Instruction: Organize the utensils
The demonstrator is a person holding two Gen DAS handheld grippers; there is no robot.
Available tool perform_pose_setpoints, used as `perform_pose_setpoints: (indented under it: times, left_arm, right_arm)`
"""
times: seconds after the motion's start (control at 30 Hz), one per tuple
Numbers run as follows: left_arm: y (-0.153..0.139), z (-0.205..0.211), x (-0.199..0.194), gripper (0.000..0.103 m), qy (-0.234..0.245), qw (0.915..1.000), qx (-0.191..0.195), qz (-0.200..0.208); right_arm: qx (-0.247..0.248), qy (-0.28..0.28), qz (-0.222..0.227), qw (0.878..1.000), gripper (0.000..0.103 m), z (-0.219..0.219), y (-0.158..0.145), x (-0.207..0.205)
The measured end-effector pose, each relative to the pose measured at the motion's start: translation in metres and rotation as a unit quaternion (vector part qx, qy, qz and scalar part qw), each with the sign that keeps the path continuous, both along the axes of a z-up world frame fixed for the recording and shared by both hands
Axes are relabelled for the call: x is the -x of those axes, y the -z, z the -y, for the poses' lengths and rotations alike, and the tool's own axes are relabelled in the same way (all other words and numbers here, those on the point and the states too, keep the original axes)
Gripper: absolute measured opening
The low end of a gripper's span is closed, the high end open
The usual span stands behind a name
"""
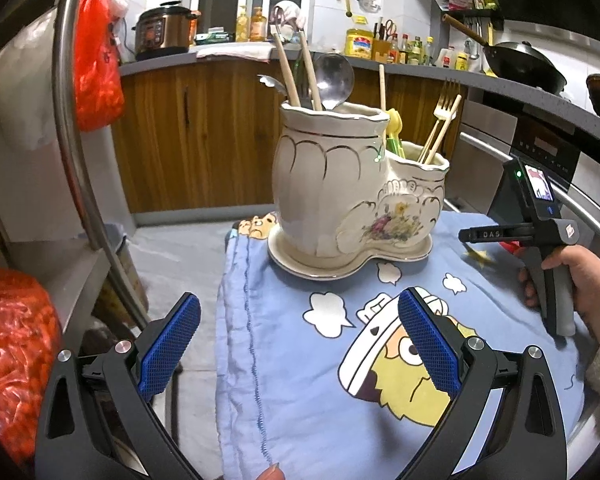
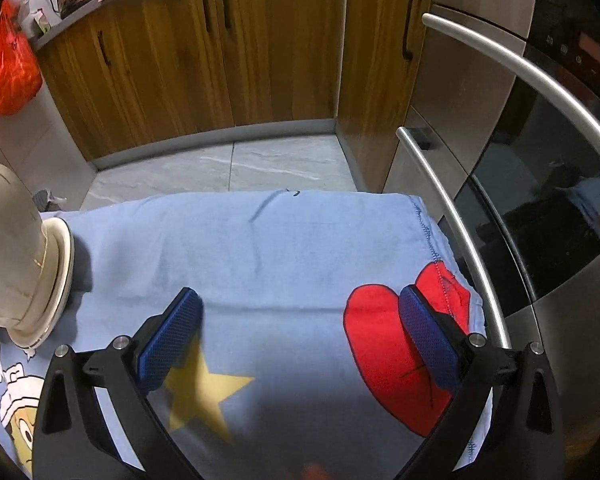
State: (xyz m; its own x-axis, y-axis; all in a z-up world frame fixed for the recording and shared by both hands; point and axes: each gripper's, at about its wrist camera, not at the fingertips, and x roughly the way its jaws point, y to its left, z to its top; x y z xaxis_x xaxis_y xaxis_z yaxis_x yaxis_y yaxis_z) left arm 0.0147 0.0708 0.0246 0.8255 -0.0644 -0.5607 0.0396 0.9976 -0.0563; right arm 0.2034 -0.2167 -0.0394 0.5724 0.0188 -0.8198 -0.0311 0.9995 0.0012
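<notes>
Every utensil in view, spoon (image 1: 334,78), fork (image 1: 447,98) and chopsticks (image 1: 298,74), stands inside the ceramic holder (image 1: 340,184). Beside the holder, the left gripper (image 1: 298,344) and right gripper (image 2: 300,336) are spread and empty over the cloth (image 2: 260,248), so sorting seems finished.

Dim indoor light, strong fisheye edge distortion

The utensil holder (image 1: 352,184) stands on its saucer (image 1: 300,266) on the cloth (image 1: 300,360), apparently left of centre.
</notes>
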Motion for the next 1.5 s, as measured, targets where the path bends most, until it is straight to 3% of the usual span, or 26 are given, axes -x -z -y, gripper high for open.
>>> perform_pose_setpoints:
  times: [0.43, 0.63, 1.07, 1.5]
  left_arm:
    - [-0.008, -0.004, 0.012, 0.098, 0.002, 0.9997, 0.009, 0.024]
    - [-0.015, -0.01, 0.02, 0.098, -0.026, 0.9982, 0.018, 0.051]
    - [-0.017, -0.011, 0.029, 0.098, -0.024, 0.9961, -0.031, 0.079]
    - [-0.019, -0.03, 0.032, 0.098, -0.04, 0.9954, 0.003, 0.087]
  right_arm:
    - [-0.004, 0.0, -0.002, 1.0, 0.099, 0.001, 0.0, -0.003]
    - [-0.004, 0.0, -0.002, 1.0, 0.099, 0.002, 0.0, -0.004]
    - [-0.004, 0.0, -0.002, 1.0, 0.099, 0.002, 0.0, -0.003]
    - [-0.004, 0.0, -0.002, 1.0, 0.099, 0.002, 0.0, -0.004]
